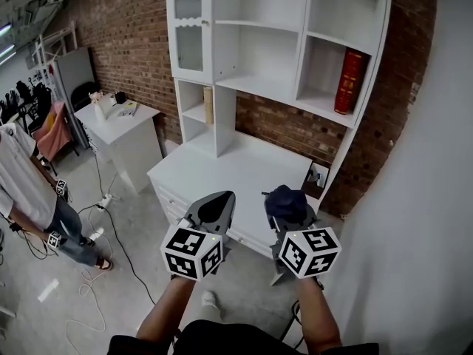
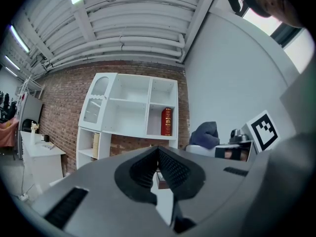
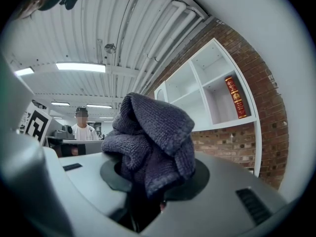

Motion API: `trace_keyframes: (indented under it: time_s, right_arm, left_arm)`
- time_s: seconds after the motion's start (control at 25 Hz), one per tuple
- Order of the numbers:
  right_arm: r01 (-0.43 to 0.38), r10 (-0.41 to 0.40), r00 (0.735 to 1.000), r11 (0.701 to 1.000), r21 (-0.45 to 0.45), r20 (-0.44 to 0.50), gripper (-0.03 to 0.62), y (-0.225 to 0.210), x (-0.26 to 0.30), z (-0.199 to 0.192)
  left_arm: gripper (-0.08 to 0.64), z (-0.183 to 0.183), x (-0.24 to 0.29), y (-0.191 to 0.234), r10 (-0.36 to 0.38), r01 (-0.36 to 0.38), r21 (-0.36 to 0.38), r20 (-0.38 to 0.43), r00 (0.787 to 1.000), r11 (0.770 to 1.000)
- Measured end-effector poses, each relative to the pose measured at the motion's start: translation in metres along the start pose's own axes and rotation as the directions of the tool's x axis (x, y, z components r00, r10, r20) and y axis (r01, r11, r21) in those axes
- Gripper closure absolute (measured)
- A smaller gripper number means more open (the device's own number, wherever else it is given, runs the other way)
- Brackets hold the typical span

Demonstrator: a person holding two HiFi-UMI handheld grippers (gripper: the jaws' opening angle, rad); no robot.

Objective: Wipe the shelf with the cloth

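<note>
A tall white shelf unit (image 1: 259,50) stands on a white desk (image 1: 236,176) against the brick wall. It holds a red book (image 1: 350,80) at the right and a tan book (image 1: 208,104) lower left. My right gripper (image 1: 288,217) is shut on a bunched dark blue cloth (image 1: 287,203), held in the air over the desk's front edge. The cloth (image 3: 150,142) fills the right gripper view, with the shelf (image 3: 207,93) behind it. My left gripper (image 1: 214,209) hangs beside it, shut and holding nothing. Its pads (image 2: 170,169) meet at the tips, with the shelf (image 2: 131,112) beyond.
A small framed picture (image 1: 318,177) leans at the desk's back right. A small white table (image 1: 122,124) with clutter stands to the left. A person (image 1: 29,183) stands at the far left. Cables (image 1: 111,231) trail over the floor.
</note>
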State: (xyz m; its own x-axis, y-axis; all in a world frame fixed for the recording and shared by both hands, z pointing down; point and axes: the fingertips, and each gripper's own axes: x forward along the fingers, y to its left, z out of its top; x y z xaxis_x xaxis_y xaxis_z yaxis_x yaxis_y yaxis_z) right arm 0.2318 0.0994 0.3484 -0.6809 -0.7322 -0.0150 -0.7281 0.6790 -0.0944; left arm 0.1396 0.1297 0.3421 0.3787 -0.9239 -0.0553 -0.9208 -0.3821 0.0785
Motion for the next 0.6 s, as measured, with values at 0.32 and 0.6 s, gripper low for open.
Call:
trace_keyframes:
  time_s: [0.32, 0.6]
  right_arm:
    - [-0.017, 0.017, 1.0, 1.0, -0.015, -0.006, 0.449, -0.002, 0.029, -0.006]
    - [-0.029, 0.029, 1.0, 1.0, 0.006, -0.002, 0.449, -0.011, 0.074, -0.004]
  left_arm:
    - [0.545, -0.004, 0.017, 0.026, 0.014, -0.014, -0.014, 0.007, 1.0, 1.0]
    - [0.545, -0.004, 0.046, 0.059, 0.015, -0.015, -0.011, -0.01, 1.0, 1.0]
